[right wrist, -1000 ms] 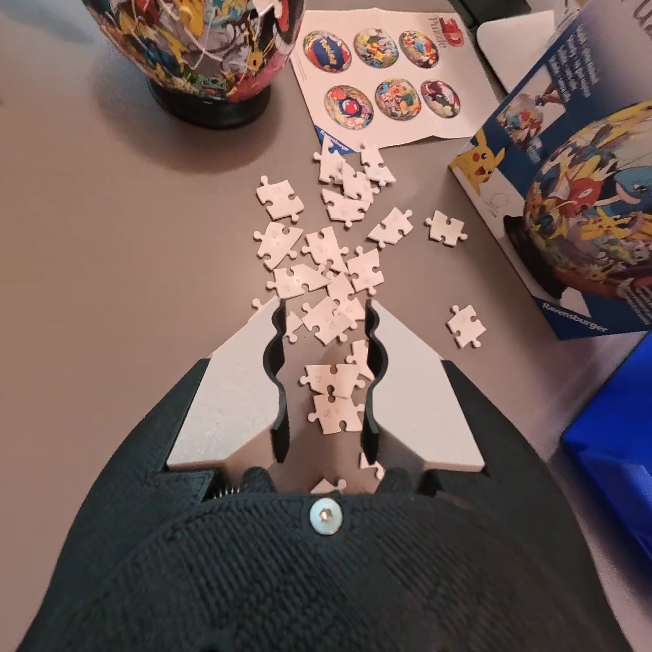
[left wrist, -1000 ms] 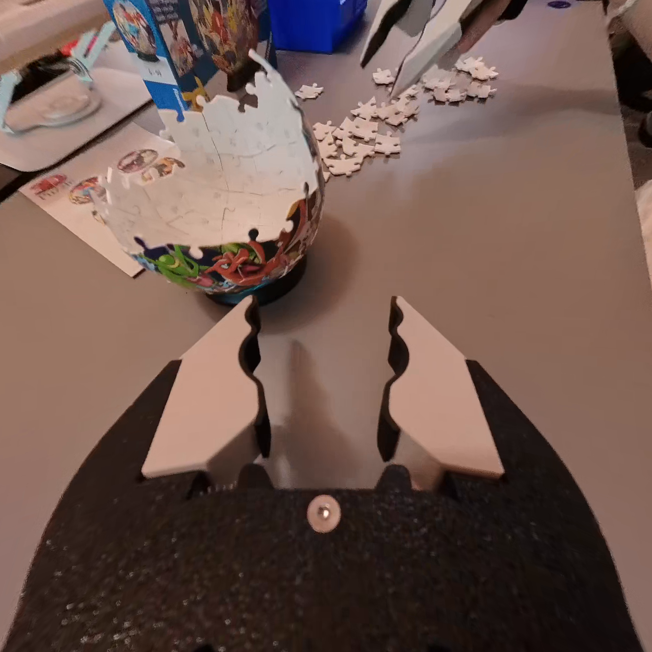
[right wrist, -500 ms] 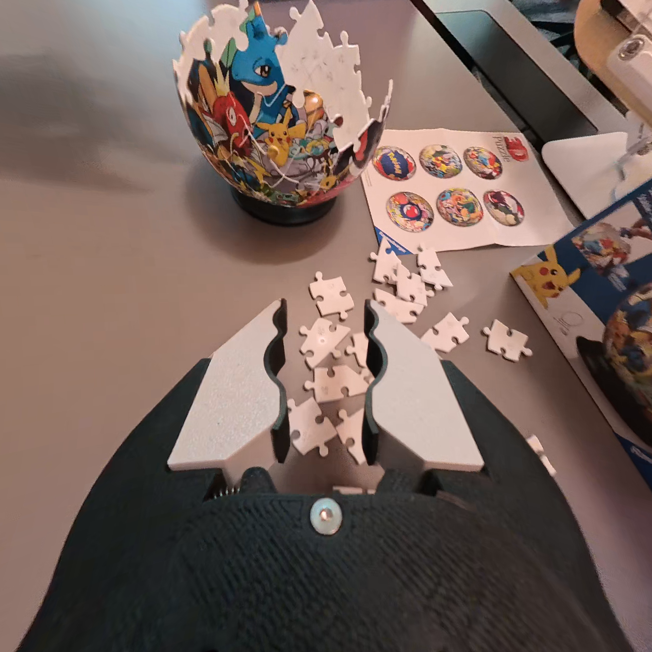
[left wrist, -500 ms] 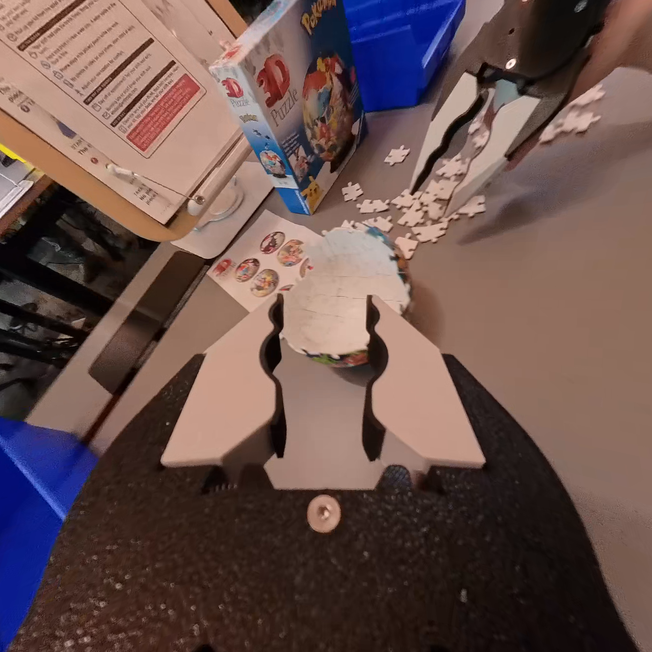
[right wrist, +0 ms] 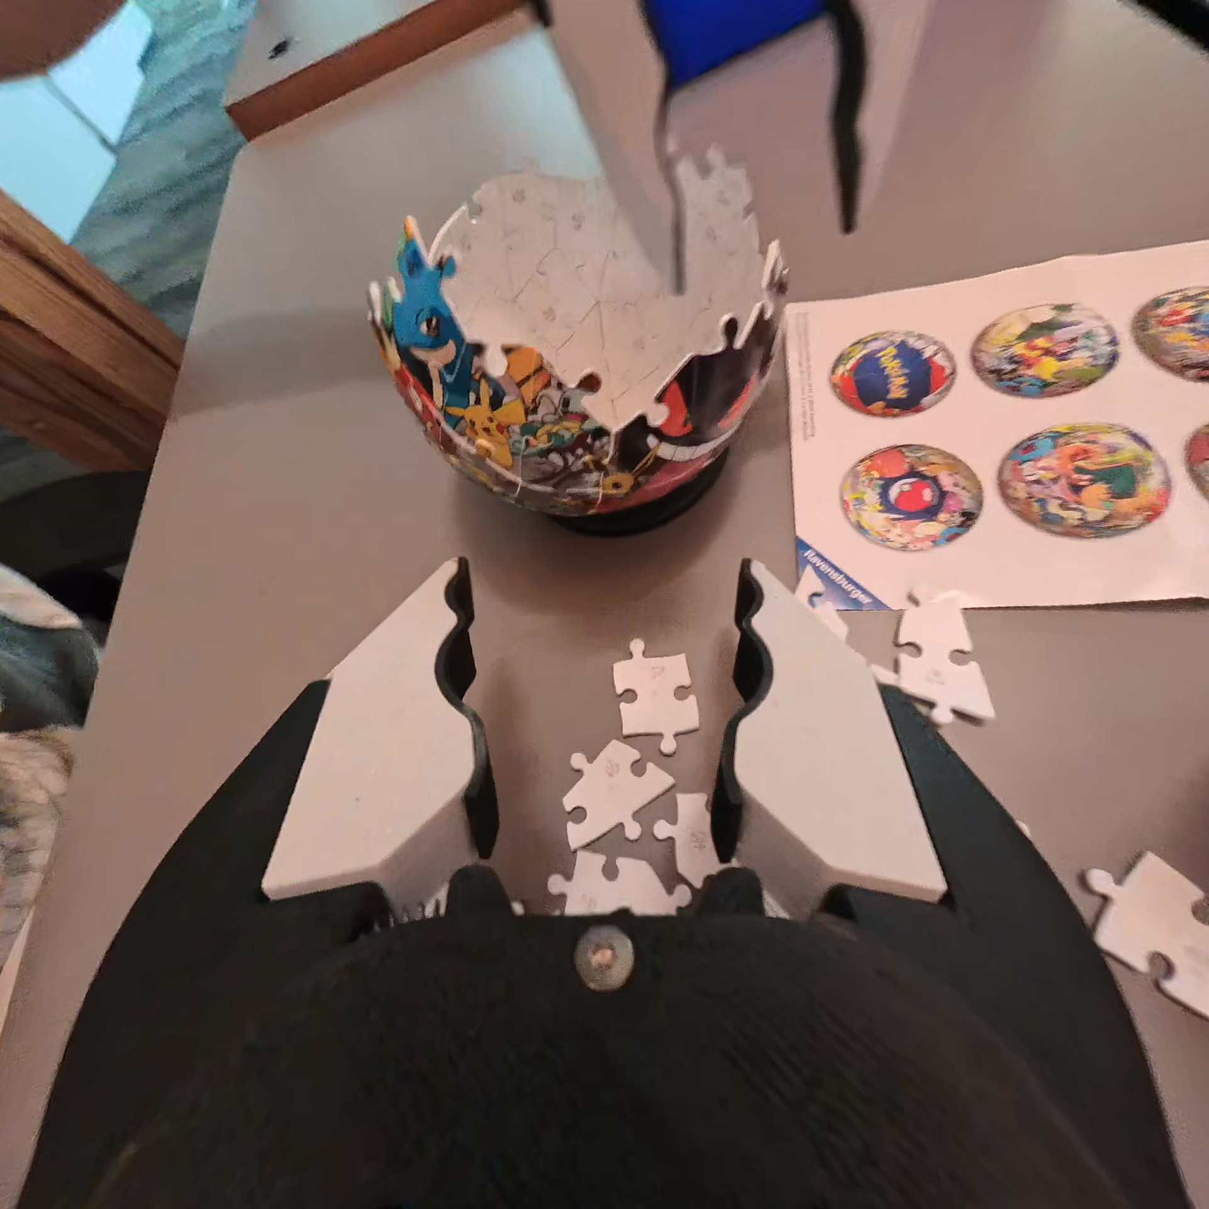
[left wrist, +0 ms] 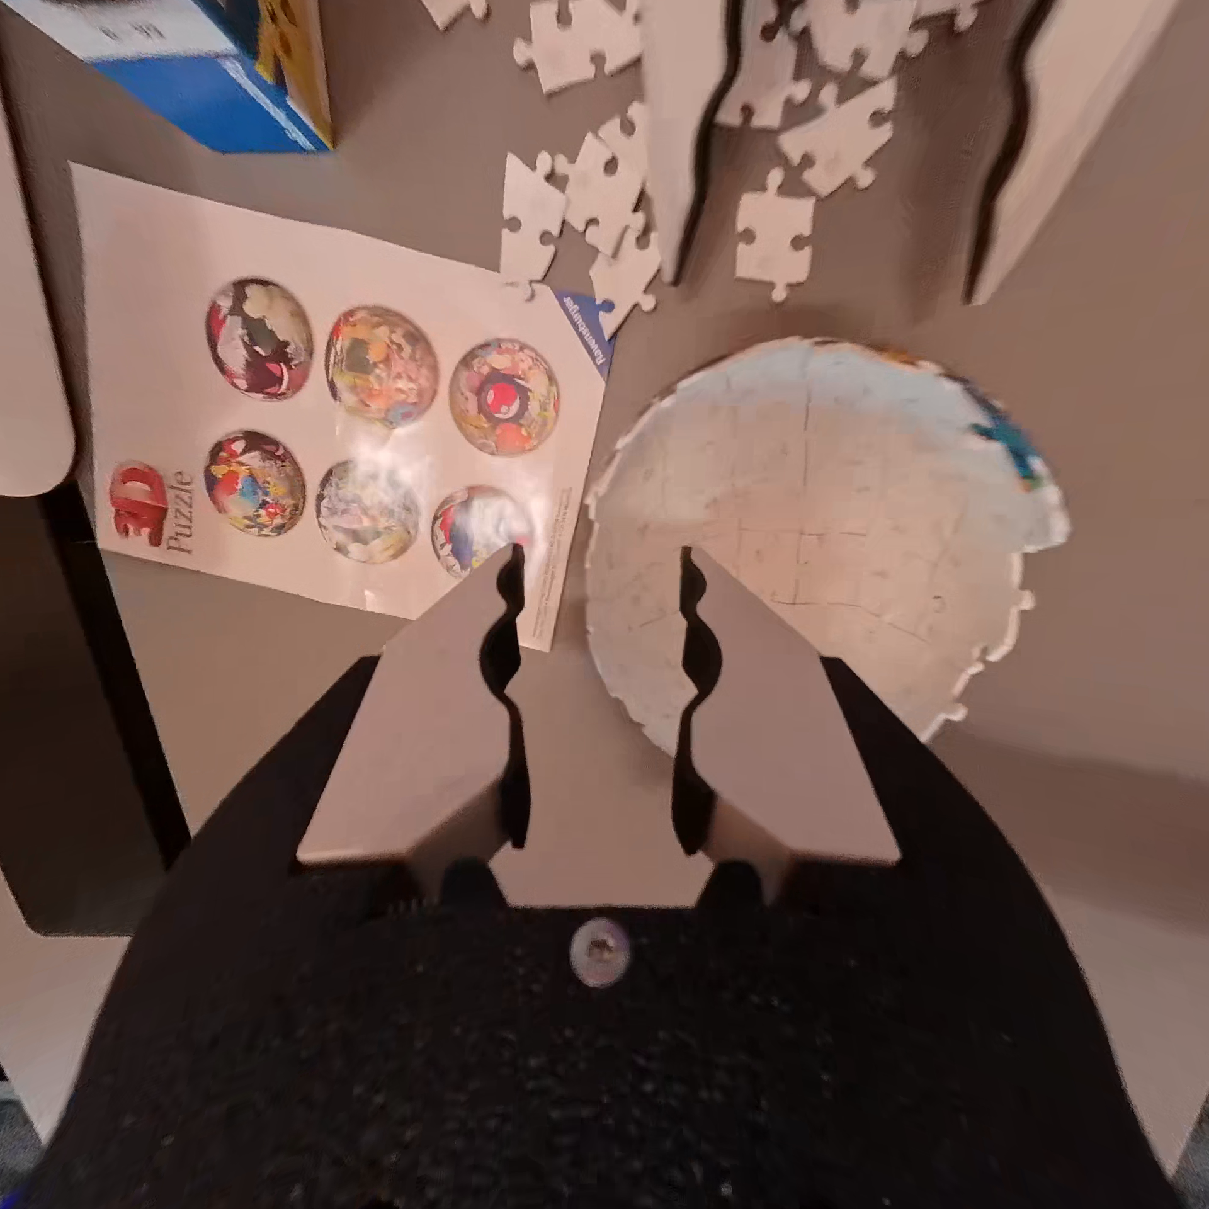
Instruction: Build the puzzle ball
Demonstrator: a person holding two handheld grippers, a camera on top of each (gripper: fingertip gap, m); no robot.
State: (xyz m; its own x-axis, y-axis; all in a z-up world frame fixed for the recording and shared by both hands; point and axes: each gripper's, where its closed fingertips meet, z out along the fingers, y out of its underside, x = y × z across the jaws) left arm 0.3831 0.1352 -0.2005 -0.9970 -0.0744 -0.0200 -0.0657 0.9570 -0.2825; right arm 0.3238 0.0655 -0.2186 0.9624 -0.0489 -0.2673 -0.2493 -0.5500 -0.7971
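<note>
The half-built puzzle ball [right wrist: 576, 366] stands on its black stand [right wrist: 648, 517], an open shell with a white inside and a jagged rim. In the left wrist view the ball [left wrist: 818, 536] is seen from straight above. My left gripper [left wrist: 598, 556] is open and empty, hovering over the ball's near-left rim; it also shows above the ball in the right wrist view [right wrist: 762, 258]. My right gripper [right wrist: 602, 569] is open and empty, low over loose white pieces [right wrist: 654, 693] just short of the ball. It also shows in the left wrist view [left wrist: 824, 291].
A leaflet with ball pictures [left wrist: 327, 425] lies flat beside the ball, and it also shows in the right wrist view [right wrist: 1014, 425]. More loose pieces [left wrist: 576, 196] lie past it. The puzzle box [left wrist: 216, 78] stands farther off. A blue bin [right wrist: 739, 26] is behind the ball. Tip to tip, the grippers are about 10 centimetres apart.
My left gripper has risen and tipped over until it looks straight down into the ball. My right gripper has opened wider and moved closer to the ball over the loose pieces.
</note>
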